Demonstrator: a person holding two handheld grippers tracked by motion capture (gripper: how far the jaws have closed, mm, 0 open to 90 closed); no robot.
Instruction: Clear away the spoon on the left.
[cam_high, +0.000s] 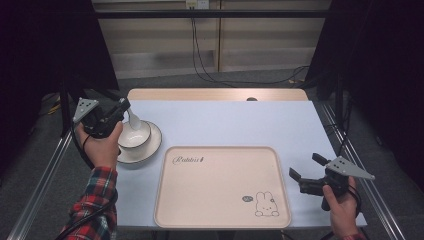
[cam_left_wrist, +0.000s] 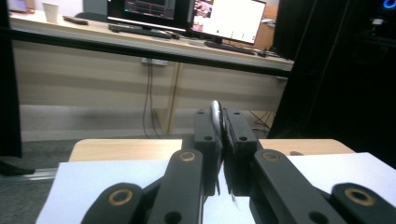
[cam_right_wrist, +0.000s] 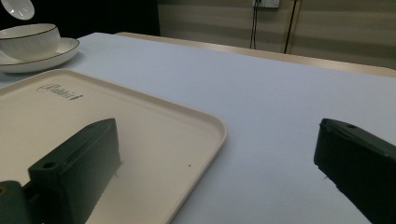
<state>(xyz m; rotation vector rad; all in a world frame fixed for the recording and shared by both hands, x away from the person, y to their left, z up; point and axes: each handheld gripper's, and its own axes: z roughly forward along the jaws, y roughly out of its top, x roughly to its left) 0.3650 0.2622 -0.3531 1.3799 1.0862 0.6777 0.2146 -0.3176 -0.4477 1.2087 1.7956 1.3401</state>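
My left gripper (cam_high: 124, 104) is shut on the handle of a white spoon (cam_high: 133, 120), which hangs over a white bowl (cam_high: 135, 136) on a white plate (cam_high: 152, 146) at the table's left. In the left gripper view the jaws (cam_left_wrist: 219, 123) pinch the spoon's handle (cam_left_wrist: 215, 109) edge-on. The right gripper (cam_high: 306, 166) stands open with nothing in it, low over the table just right of a cream tray (cam_high: 220, 195). Looking along its wide-apart jaws (cam_right_wrist: 217, 135), I see the tray's corner (cam_right_wrist: 196, 126), the bowl (cam_right_wrist: 30, 39), the plate (cam_right_wrist: 58, 52) and the spoon's tip (cam_right_wrist: 17, 7) above them.
The tray carries a rabbit drawing (cam_high: 266, 204) and lies at the front middle of the pale table (cam_high: 230, 120). A wooden strip (cam_high: 215, 94) runs along the far edge. Cables (cam_high: 200, 60) hang on the wall beyond. Metal rails flank both sides.
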